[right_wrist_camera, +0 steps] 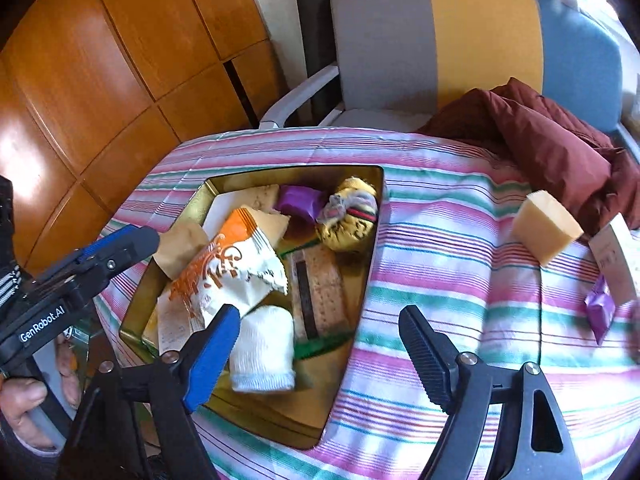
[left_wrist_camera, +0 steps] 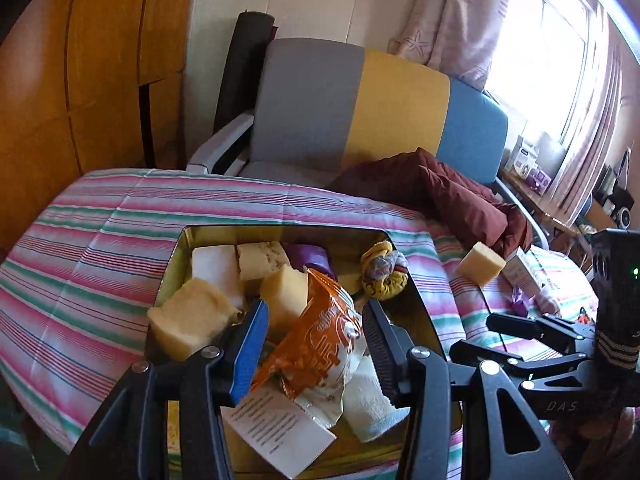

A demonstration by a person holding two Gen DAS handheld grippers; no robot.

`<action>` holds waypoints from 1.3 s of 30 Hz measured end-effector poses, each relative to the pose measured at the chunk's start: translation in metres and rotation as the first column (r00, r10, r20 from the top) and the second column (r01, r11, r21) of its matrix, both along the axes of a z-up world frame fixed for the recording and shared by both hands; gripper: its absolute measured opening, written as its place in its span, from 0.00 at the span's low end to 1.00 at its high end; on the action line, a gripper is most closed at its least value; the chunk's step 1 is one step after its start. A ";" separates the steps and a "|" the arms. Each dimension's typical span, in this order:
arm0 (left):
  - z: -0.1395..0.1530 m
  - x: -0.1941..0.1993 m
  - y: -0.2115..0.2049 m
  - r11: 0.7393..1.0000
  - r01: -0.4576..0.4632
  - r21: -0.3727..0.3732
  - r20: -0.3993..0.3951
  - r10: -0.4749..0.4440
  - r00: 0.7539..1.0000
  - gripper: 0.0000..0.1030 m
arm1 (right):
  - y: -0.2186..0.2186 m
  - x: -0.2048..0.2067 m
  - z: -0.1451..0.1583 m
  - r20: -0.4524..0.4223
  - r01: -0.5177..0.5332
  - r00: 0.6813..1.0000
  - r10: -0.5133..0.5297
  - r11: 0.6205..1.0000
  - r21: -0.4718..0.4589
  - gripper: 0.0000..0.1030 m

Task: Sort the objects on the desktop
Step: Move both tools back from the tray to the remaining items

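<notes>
A gold tin tray [left_wrist_camera: 176, 258] [right_wrist_camera: 370, 264] on the striped cloth holds several yellow sponge blocks [left_wrist_camera: 192, 320], an orange snack packet [left_wrist_camera: 320, 340] [right_wrist_camera: 228, 268], a yellow sock ball [left_wrist_camera: 384, 276] [right_wrist_camera: 350, 216], a white sock [right_wrist_camera: 264, 348] and a purple wrapper [right_wrist_camera: 300, 200]. My left gripper [left_wrist_camera: 316, 344] [right_wrist_camera: 136, 242] hangs open over the tray, with the packet lying loose below its jaws. Over the tray's near right rim, my right gripper [right_wrist_camera: 320, 352] [left_wrist_camera: 494, 336] stands wide open and holds nothing. One more sponge block [right_wrist_camera: 546, 226] [left_wrist_camera: 480, 268] sits on the cloth to the right.
Beside that sponge lie a white card box [right_wrist_camera: 614, 260] and a purple wrapper [right_wrist_camera: 599, 308]. A maroon jacket [right_wrist_camera: 540, 132] is heaped at the table's far right edge. Behind stand a grey, yellow and blue chair [right_wrist_camera: 400, 40] and wooden cabinets [right_wrist_camera: 100, 60]. A hand [right_wrist_camera: 24, 404] grips the left handle.
</notes>
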State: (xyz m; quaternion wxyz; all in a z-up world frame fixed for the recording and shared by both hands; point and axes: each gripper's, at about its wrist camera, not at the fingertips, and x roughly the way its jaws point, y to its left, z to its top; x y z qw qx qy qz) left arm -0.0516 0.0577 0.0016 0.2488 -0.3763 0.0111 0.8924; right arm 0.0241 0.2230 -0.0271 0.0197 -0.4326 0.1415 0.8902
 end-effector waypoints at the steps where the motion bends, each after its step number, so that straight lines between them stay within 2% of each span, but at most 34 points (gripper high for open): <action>1: 0.000 0.002 0.001 1.000 0.000 -0.009 -0.006 0.000 1.000 0.48 | 0.000 0.002 0.000 0.000 0.001 1.000 -0.001 1.000 0.005 0.80; 11: 0.003 0.019 0.017 0.997 0.046 -0.059 -0.028 -0.048 0.998 0.48 | 0.024 0.024 0.007 0.002 0.037 0.999 -0.037 0.996 0.080 0.82; 23: -0.002 0.033 0.052 0.986 0.143 -0.090 -0.022 -0.145 0.989 0.48 | 0.085 0.054 0.013 0.021 0.168 0.985 -0.172 0.978 0.125 0.84; 33: -0.003 0.049 0.089 0.965 0.234 -0.121 -0.021 -0.238 0.971 0.48 | 0.138 0.083 0.008 0.054 0.278 0.956 -0.287 0.951 0.133 0.84; 39: -0.004 0.056 0.114 0.948 0.292 -0.126 -0.016 -0.297 0.955 0.48 | 0.172 0.099 0.004 0.084 0.351 0.927 -0.365 0.925 0.143 0.84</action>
